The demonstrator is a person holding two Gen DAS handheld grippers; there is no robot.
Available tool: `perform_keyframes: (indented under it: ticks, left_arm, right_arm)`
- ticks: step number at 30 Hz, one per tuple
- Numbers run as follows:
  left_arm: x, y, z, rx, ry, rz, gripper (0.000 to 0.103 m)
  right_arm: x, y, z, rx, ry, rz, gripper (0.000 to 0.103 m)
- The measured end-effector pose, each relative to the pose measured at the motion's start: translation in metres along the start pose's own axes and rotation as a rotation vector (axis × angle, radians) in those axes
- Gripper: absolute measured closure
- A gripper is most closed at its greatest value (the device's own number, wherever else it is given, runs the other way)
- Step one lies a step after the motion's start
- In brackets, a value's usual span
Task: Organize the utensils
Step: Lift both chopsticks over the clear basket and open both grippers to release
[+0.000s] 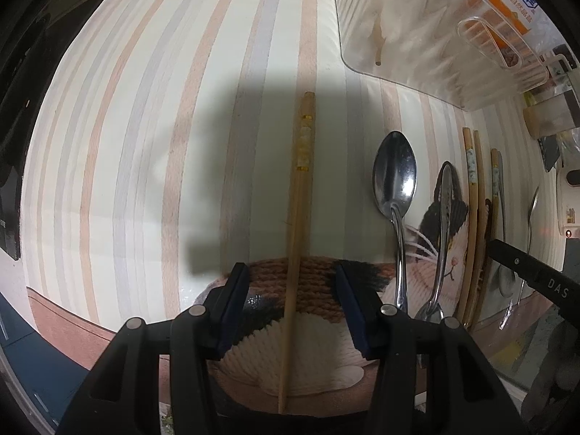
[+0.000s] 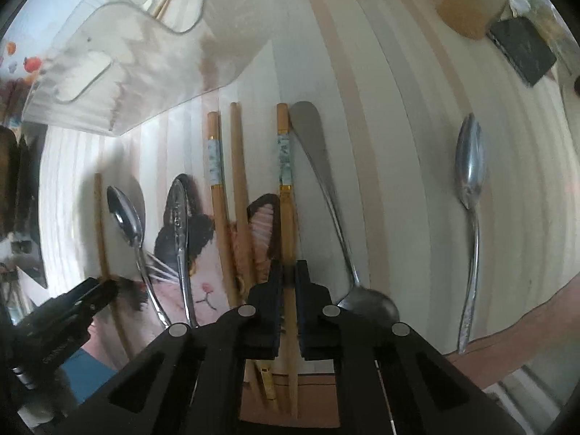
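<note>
My left gripper [image 1: 291,308] is open, its jaws on either side of a lone wooden chopstick [image 1: 299,199] that lies on the striped cloth. To its right lie a steel spoon [image 1: 394,177], a second spoon on its side [image 1: 444,214] and several chopsticks [image 1: 473,217]. My right gripper [image 2: 289,290] is shut on a chopstick with a patterned band [image 2: 284,166]. Beside it lie two more chopsticks [image 2: 217,188], a spoon with its bowl toward me [image 2: 326,181], a spoon far right [image 2: 469,181] and two spoons at left [image 2: 127,217].
A clear plastic organiser tray [image 1: 417,36] stands at the back, also in the right wrist view [image 2: 127,72]. A jar [image 2: 471,3] and a dark flat object [image 2: 522,50] sit at the far right. The cloth's front edge is close below both grippers.
</note>
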State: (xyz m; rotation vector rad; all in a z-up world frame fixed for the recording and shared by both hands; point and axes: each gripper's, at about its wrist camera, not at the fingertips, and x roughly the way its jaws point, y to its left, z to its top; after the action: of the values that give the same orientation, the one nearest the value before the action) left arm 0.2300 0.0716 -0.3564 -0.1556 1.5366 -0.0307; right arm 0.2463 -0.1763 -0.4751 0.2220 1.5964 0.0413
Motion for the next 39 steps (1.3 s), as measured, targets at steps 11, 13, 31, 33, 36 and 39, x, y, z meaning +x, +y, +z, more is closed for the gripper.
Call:
perform_keyframes:
  ticks: [11,13,31,33,36,39]
  left_arm:
    - [0.004,-0.020,-0.007,0.053,-0.020,0.111,0.071]
    - [0.003,-0.023,-0.007,0.065,-0.038,0.120,0.090]
    - [-0.087,-0.010,-0.012,0.023,-0.214,0.139,0.098]
    - [-0.111,-0.013,-0.008,0.018,-0.261,0.129,0.098]
    - [-0.152,-0.019,0.007,0.021,-0.337,0.083,0.098]
    - [-0.182,-0.020,0.033,0.016,-0.374,-0.013,0.098]
  right_arm:
    - [-0.012,0.009,-0.023,-0.126,0.146,-0.072,0.096]
    - [-0.013,0.017,-0.027,-0.146,0.137,-0.106,0.096]
    - [-0.131,0.015,-0.046,-0.090,-0.217,-0.008,0.097]
    - [-0.157,0.017,-0.038,-0.096,-0.257,0.019,0.097]
    - [-0.194,0.025,-0.021,-0.112,-0.313,0.072,0.097]
    - [-0.225,0.032,0.010,-0.124,-0.357,0.144,0.097]
